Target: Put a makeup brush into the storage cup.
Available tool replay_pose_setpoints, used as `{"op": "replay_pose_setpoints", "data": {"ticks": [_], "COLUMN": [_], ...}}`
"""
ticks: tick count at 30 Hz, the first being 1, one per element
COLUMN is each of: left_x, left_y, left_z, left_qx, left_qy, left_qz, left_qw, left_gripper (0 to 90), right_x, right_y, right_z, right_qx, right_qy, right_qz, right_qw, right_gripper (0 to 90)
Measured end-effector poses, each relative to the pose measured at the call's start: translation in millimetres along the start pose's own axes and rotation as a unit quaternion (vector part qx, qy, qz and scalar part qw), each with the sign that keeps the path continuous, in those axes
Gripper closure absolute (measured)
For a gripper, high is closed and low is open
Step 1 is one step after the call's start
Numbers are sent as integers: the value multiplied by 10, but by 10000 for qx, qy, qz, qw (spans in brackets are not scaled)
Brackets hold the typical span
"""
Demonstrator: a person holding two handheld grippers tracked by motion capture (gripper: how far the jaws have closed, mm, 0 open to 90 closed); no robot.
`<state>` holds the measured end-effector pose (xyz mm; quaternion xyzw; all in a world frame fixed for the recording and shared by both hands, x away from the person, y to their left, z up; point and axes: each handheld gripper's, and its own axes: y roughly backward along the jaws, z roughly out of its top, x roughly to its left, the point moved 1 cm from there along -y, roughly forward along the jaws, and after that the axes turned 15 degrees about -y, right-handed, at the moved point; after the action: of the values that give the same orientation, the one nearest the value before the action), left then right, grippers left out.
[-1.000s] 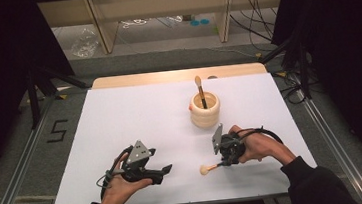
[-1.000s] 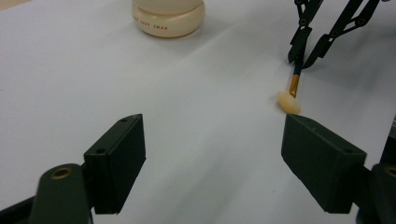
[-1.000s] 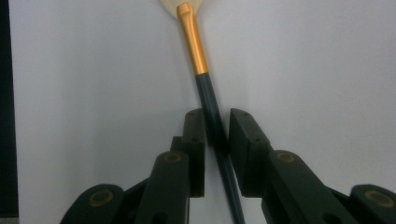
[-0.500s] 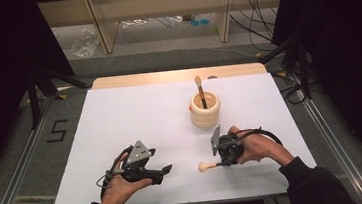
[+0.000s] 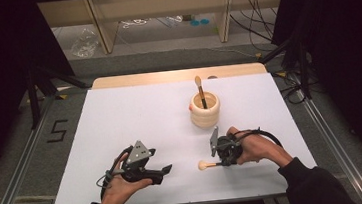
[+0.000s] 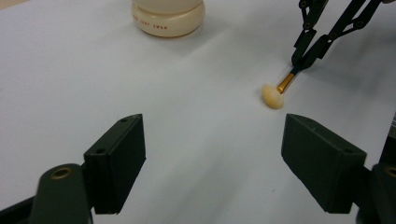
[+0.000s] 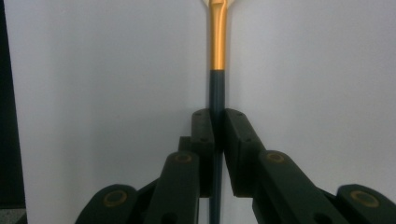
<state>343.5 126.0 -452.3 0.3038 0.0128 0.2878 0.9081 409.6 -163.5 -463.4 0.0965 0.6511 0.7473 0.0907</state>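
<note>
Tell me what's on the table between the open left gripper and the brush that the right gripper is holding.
Nothing: in the left gripper view, bare white table runs from the left gripper to the brush.

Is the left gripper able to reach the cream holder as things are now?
Probably yes: the left gripper is open and holds nothing, and bare white table lies between it and the cream holder.

My right gripper has just closed its jaws, pinched tight on the dark handle of the makeup brush, lying low just in front of the cup. My left gripper rests well to the left of the cup, jaws wide apart with nothing between them, my hand cupping it from below.
</note>
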Motion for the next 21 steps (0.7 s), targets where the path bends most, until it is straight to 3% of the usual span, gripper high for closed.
{"op": "replay_pose_setpoints", "data": {"ticks": [2,6,8,9,13,14,16,21], "left_x": [1,-3,-2,-1,3,3,0,7], "left_y": [2,1,2,3,6,6,4,13], "left_z": [-1,-2,-1,-1,1,1,1,2], "left_qx": [7,-8,-7,-11,-2,-2,2,37], "left_qy": [28,22,22,24,5,5,28,5], "left_qz": [0,23,21,23,20,20,26,12], "left_qw": [10000,10000,10000,10000,10000,10000,10000,10000], "left_gripper": [218,218,218,218,218,218,218,218], "right_x": [-4,13,-5,17,10,-21,3,-2], "right_y": [-4,10,4,23,61,66,69,102], "right_z": [3,-1,-2,1,2,-1,-1,3], "right_qx": [-15,34,-29,7,-88,-94,-115,-270], "right_qy": [80,-94,88,-84,-142,78,-107,-159], "right_qz": [-48,2,-75,-61,-89,-220,-113,-141], "right_qw": [10000,10000,9999,9999,9998,9997,9998,9994], "right_gripper": [831,832,831,832,832,832,832,833]}}
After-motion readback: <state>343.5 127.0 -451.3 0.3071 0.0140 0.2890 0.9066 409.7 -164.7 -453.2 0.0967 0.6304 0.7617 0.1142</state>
